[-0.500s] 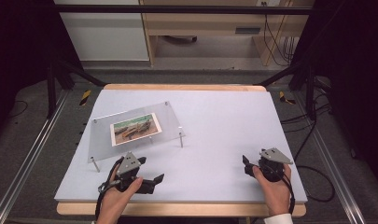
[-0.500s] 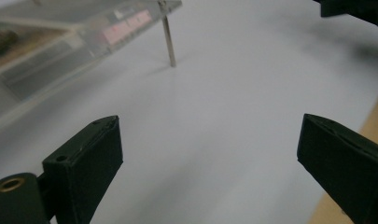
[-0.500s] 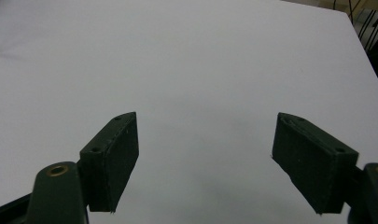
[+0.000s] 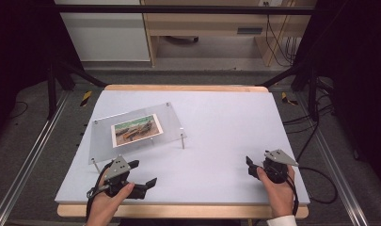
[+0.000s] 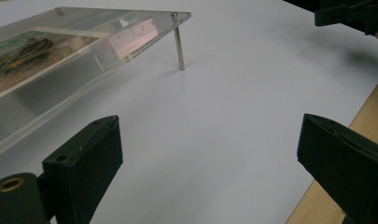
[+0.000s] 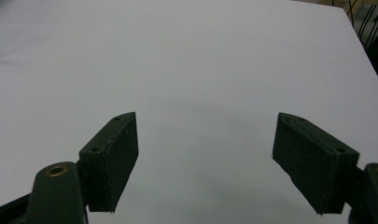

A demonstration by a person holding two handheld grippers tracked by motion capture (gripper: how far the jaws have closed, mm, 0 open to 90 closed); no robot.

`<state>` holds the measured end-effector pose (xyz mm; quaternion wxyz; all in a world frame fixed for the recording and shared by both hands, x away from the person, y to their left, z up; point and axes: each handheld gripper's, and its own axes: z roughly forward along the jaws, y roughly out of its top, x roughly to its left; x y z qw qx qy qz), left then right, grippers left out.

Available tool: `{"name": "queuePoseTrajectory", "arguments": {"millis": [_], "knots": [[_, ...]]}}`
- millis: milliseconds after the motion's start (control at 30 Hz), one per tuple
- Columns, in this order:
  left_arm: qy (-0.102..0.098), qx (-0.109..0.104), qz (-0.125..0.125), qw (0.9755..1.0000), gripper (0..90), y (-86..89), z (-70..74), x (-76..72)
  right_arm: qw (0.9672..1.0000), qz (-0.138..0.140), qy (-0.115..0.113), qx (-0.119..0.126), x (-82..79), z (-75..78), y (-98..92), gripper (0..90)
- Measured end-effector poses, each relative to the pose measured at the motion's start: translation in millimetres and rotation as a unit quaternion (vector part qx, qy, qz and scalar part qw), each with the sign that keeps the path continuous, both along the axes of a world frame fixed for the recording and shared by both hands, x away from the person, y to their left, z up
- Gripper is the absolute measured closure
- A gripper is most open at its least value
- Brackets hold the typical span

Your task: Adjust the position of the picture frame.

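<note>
A clear acrylic plate [image 4: 171, 118] stands tilted on thin metal legs at the table's left, with a landscape photo [image 4: 135, 128] under it. My left gripper [image 4: 142, 173] rests near the front edge just in front of the plate, open, with nothing between its jaws. In the left gripper view the plate [image 5: 79, 51] rises to the left of the left gripper [image 5: 210, 158], one leg [image 5: 178, 46] standing ahead. My right gripper [image 4: 250, 167] sits at the front right, open over bare table. In the right gripper view the right gripper [image 6: 205, 158] frames only white tabletop.
The white table top [image 4: 216, 122] has a wooden edge [image 4: 188, 211] at the front. Metal rails [image 4: 28, 160] run along the left side. Cables [image 4: 315, 169] trail on the floor at right. A cabinet [image 4: 108, 33] and a wooden bench [image 4: 202, 28] stand beyond the table.
</note>
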<state>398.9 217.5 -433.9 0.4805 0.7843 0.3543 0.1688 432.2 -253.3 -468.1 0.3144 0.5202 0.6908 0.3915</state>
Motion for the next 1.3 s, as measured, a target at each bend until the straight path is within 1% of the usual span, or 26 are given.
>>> {"name": "queuePoseTrajectory", "arguments": {"millis": [67,167,233,300,333,367,467,500,567,600,633,700,733,767,800,833,867,900,933,967,1033,1067,1100,1200,1233,1300], "knots": [[-0.013,0.008,0.015,0.9998,6.2,4.7,3.4,-2.8,1.0,-0.003,0.002,0.001,0.2,0.5,0.3,21.8],[-0.029,0.008,0.036,0.9989,6.2,12.8,9.1,-6.3,1.0,-0.002,0.009,-0.001,0.9,0.4,2.1,19.3],[-0.043,0.009,0.055,0.9975,6.2,21.3,15.2,-10.0,0.9998,-0.004,0.016,-0.008,1.1,1.3,4.3,18.0],[-0.058,0.016,0.073,0.9955,6.2,32.2,21.3,-13.4,0.9997,-0.006,0.014,-0.02,0.9,3.1,6.3,16.7],[-0.058,0.016,0.073,0.9955,6.4,32.2,21.3,-13.4,0.9997,-0.006,0.014,-0.02,0.9,3.1,6.3,16.7],[-0.068,0.017,0.093,0.9932,6.5,45.0,25.5,-16.0,0.9994,-0.01,0.014,-0.031,-0.3,4.4,8.1,16.4],[-0.071,0.007,0.132,0.9886,8.8,66.4,29.1,-21.1,0.9987,-0.013,0.011,-0.048,-2.5,5.8,8.6,20.6],[-0.075,0.011,0.144,0.9866,8.8,73.5,30.0,-23.3,0.9986,-0.016,0.012,-0.05,-3.4,5.9,7.9,21.5],[-0.09,0.029,0.175,0.9801,8.8,86.4,30.5,-28.4,0.9987,-0.022,0.012,-0.045,-4.5,5.9,4.9,21.7],[-0.09,0.029,0.175,0.9801,8.9,86.4,30.5,-28.4,0.9987,-0.022,0.012,-0.045,-4.5,5.9,4.9,21.7],[-0.096,0.033,0.202,0.974,8.9,99.8,29.1,-34.3,0.9988,-0.024,0.006,-0.041,-4.8,6.9,2.6,22.2],[-0.094,0.029,0.225,0.9693,8.9,111.8,25.9,-38.5,0.9988,-0.025,0.003,-0.043,-5.9,8.3,1.4,22.4],[-0.093,0.029,0.24,0.9659,8.9,117.1,22.6,-39.7,0.9988,-0.025,0.001,-0.042,-6.7,9.1,1.1,22.5],[-0.093,0.029,0.24,0.9659,8.7,117.1,22.6,-39.7,0.9988,-0.026,-0.001,-0.042,-7.4,9.8,0.7,22.7],[-0.09,0.031,0.249,0.9638,8.7,122.4,18.2,-40.3,0.9988,-0.026,-0.001,-0.042,-7.4,9.8,0.7,22.7],[-0.074,0.036,0.254,0.9636,11.6,131.5,8.8,-37.9,0.9988,-0.027,-0.005,-0.039,-7.6,11.0,0.6,23.6],[-0.074,0.036,0.254,0.9636,11.5,131.5,8.8,-37.9,0.9988,-0.027,-0.005,-0.039,-7.6,11.0,0.6,23.6],[-0.046,0.043,0.257,0.9644,11.6,138.3,0.3,-32.6,0.9988,-0.028,-0.004,-0.04,-6.3,11.0,1.3,24.1],[-0.046,0.043,0.257,0.9644,12.1,138.3,0.3,-32.6,0.9988,-0.028,-0.004,-0.04,-6.3,11.0,1.3,24.1],[-0.022,0.042,0.249,0.9675,13.8,141.7,-8.8,-24.3,0.9987,-0.027,-0.004,-0.043,-4.8,10.9,2.7,24.7],[-0.003,0.038,0.236,0.9711,18.0,141.3,-17.0,-15.8,0.9986,-0.026,-0.008,-0.045,-4.3,11.9,4.4,25.8],[-0.003,0.038,0.236,0.9711,21.6,141.3,-17.0,-15.8,0.9987,-0.025,-0.011,-0.044,-4.6,12.5,5.3,26.2],[0.008,0.033,0.225,0.9738,24.0,139.0,-21.9,-10.2,0.9987,-0.025,-0.012,-0.043,-5.2,12.8,6.4,26.9],[0.01,0.033,0.226,0.9735,35.0,136.8,-23.7,-5.7,0.9987,-0.022,-0.013,-0.045,-5.6,12.0,7.2,27.2],[0.014,0.022,0.221,0.9748,37.9,134.6,-25.7,-1.1,0.9988,-0.02,-0.013,-0.043,-6.2,11.5,6.4,27.8],[0.017,0.027,0.21,0.9773,46.2,130.8,-28.7,1.5,0.9989,-0.02,-0.015,-0.04,-6.9,11.8,4.6,29.2]]}}
